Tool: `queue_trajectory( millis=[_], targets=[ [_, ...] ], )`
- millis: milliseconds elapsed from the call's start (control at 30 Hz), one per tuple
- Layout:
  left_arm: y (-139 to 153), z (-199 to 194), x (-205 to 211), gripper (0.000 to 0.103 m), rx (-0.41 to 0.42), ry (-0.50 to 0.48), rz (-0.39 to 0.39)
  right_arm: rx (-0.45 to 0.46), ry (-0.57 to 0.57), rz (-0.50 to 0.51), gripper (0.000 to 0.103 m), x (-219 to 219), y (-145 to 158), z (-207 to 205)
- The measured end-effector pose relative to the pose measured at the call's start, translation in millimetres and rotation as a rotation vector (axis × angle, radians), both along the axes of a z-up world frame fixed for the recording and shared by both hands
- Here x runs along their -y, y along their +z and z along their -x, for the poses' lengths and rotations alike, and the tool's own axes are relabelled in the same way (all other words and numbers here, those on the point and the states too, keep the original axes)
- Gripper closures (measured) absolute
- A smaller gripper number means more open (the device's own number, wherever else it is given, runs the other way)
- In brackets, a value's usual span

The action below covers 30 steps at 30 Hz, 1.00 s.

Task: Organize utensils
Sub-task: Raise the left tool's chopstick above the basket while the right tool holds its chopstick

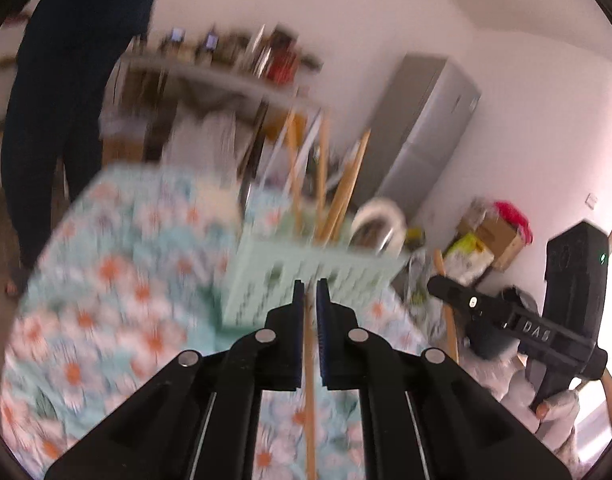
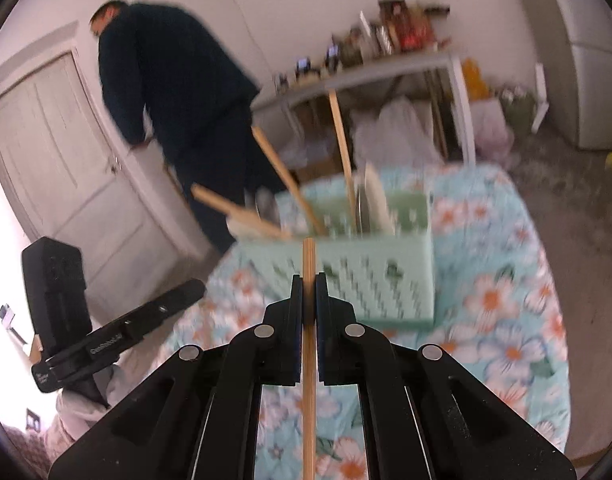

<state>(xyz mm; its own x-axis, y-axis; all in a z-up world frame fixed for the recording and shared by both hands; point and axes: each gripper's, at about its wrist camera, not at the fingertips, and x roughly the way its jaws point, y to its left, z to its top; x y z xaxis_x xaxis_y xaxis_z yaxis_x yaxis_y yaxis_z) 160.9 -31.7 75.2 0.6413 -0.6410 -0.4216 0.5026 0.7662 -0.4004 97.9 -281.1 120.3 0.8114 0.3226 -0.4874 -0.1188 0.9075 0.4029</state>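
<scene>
Gripping chopsticks: left gripper [image 1: 311, 282] on one [image 1: 308, 392], right gripper [image 2: 308, 277] on another [image 2: 308, 356], both aimed at caddy [image 2: 370, 276].

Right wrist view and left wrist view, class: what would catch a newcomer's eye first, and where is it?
A pale green slotted basket stands on the floral tablecloth, with wooden chopsticks sticking up from it. In the foreground, the right gripper is shut on a wooden chopstick, and the left gripper is shut on another chopstick. A man in dark clothes stands by the door behind.
</scene>
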Motion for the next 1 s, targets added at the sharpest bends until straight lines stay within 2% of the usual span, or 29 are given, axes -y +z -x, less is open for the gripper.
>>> queue_trajectory(
  millis=[133, 200, 300, 400, 467, 567, 667, 833, 1000],
  targets=[
    [19.7, 18.6, 1.9, 0.098, 0.184, 0.059, 0.017, 0.094, -0.048, -0.004, 0.099, 3.2, 12.3, 11.3],
    [19.2, 23.6, 2.9, 0.098, 0.221, 0.066, 0.017, 0.112, -0.051, -0.007, 0.099, 5.9, 13.5, 14.5],
    [14.9, 22.6, 4.2, 0.098, 0.211, 0.052, 0.010, 0.109, -0.051, 0.009, 0.099, 5.8, 11.7, 15.8],
    [6.0, 14.6, 8.2, 0.098, 0.133, 0.000, -0.016, 0.103, -0.049, 0.001, 0.099, 6.8, 10.3, 15.3],
    [-5.5, 13.2, 12.4, 0.098, 0.062, -0.043, -0.064, 0.100, -0.046, 0.002, 0.099, 6.5, 9.3, 17.4],
    [-30.3, 4.6, 23.0, 0.097, -0.058, -0.093, -0.151, 0.085, -0.042, -0.002, 0.099, 4.0, 5.7, 20.8],
    [-58.3, -7.9, 30.5, 0.087, -0.182, -0.121, -0.215, 0.065, -0.043, -0.017, 0.099, 4.5, -0.3, 24.7],
    [-102.2, -37.1, 47.0, 0.086, -0.365, -0.134, -0.294, 0.046, -0.056, -0.046, 0.099, 9.4, -9.9, 33.0],
    [-123.0, -57.0, 57.7, 0.086, -0.436, -0.120, -0.338, 0.043, -0.065, -0.068, 0.099, 19.3, -13.7, 39.3]
  ],
)
